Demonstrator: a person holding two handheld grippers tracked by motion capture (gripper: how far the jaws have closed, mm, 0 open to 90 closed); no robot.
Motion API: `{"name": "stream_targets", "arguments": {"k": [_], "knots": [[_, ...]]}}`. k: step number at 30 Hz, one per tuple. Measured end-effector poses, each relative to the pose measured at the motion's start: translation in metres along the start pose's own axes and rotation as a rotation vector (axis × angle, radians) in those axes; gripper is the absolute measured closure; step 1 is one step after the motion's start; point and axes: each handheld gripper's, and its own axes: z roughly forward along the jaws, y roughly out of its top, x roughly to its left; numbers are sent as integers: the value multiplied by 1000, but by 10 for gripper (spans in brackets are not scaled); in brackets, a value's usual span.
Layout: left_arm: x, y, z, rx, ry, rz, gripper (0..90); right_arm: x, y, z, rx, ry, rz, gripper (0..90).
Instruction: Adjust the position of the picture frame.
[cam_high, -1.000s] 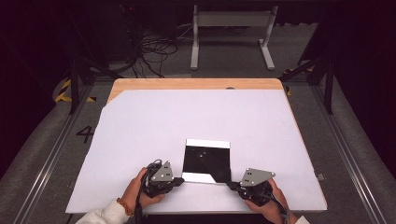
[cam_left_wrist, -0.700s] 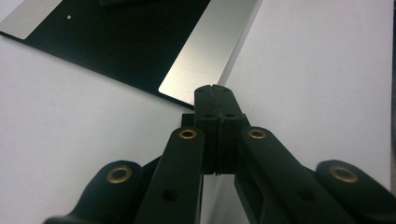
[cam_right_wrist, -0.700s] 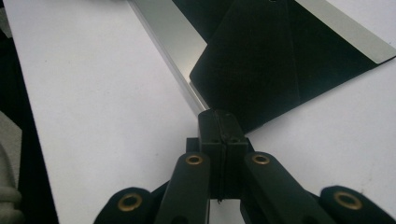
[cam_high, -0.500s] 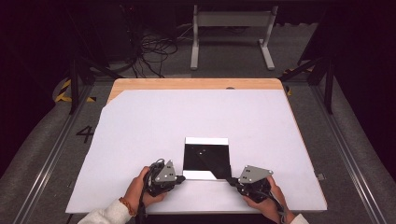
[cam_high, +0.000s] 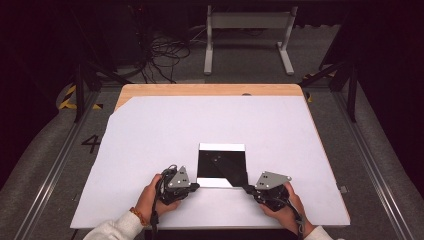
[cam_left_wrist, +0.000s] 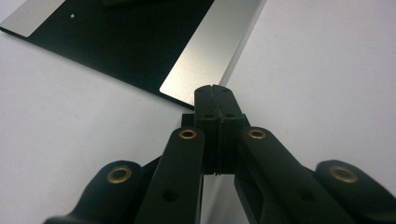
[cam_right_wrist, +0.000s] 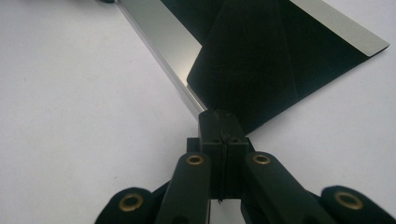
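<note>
A black square sheet (cam_high: 220, 165) with silvery bands along its far and near edges lies near the front middle of the white table. My left gripper (cam_high: 196, 186) is shut, its tips resting at the sheet's near-left corner, on the silvery band (cam_left_wrist: 210, 51). My right gripper (cam_high: 248, 189) is shut at the near-right corner. From there a black triangular flap (cam_right_wrist: 252, 65) of the sheet is folded up and over the near band (cam_right_wrist: 159, 37). The flap's corner runs into the closed jaws.
The white table top (cam_high: 165, 130) has a bare wooden strip (cam_high: 210, 90) at its far edge. Beyond the table are cables (cam_high: 160, 50) and a white stand (cam_high: 247, 30) on the grey floor. Both hands rest close to the table's front edge.
Both grippers have shifted only slightly at the sheet's near corners. The folded black flap at the right corner looks much the same.
</note>
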Motion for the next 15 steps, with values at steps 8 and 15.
{"name": "stream_targets", "arguments": {"k": [8, 15], "knots": [[3, 2, 2, -5, 1, -7, 900, -3, 1, 1, 2, -9, 2, 900], [5, 4, 5, -8, 1, -17, 900, -6, 1, 2, 1, -5, 10, 900]]}}
